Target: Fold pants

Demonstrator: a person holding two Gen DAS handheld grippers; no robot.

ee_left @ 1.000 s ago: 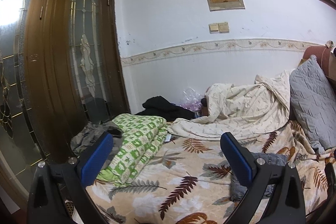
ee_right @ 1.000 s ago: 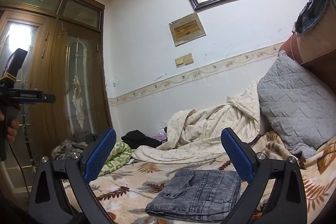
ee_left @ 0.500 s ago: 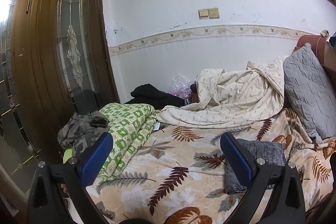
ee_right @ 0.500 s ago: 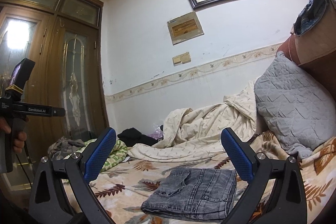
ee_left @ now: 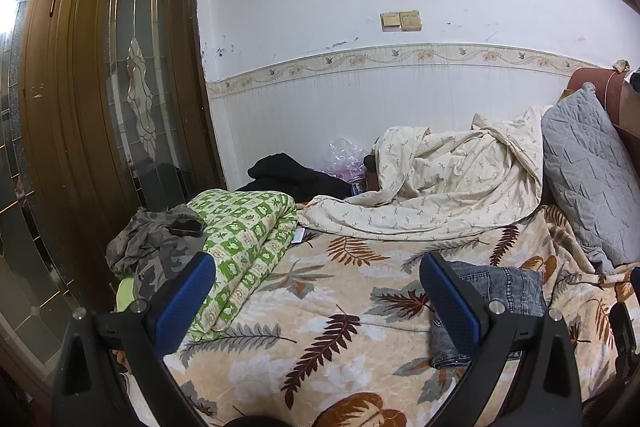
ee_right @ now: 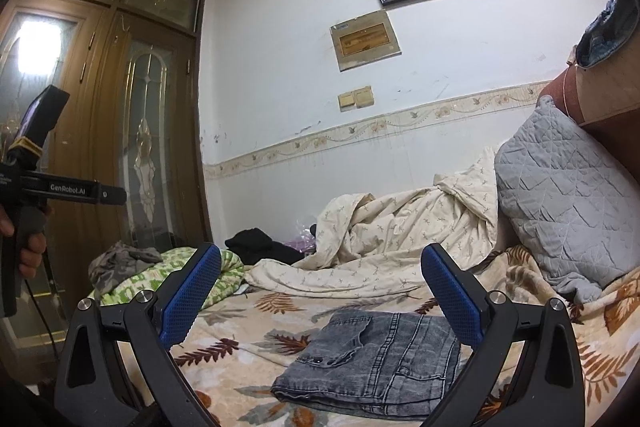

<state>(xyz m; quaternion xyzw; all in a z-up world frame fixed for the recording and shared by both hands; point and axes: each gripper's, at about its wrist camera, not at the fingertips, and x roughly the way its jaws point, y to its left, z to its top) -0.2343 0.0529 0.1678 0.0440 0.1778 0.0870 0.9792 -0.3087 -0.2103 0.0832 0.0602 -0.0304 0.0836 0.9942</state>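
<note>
A pair of grey denim pants lies folded into a compact rectangle on the leaf-patterned bedspread. My right gripper hovers above and just short of them, open and holding nothing. In the left wrist view the same pants show at the lower right, partly behind the right blue finger. My left gripper is also open and empty, raised over the bedspread. The left gripper's body and the hand holding it appear at the left edge of the right wrist view.
A folded green-and-white quilt and a camouflage garment lie at the bed's left edge. A crumpled cream duvet, black clothes and a grey pillow line the wall side. Wooden glass-paned doors stand left.
The left gripper has drawn back and turned slightly right, so more of the bed and pants show. The right gripper tilted a little; the pants stayed in place.
</note>
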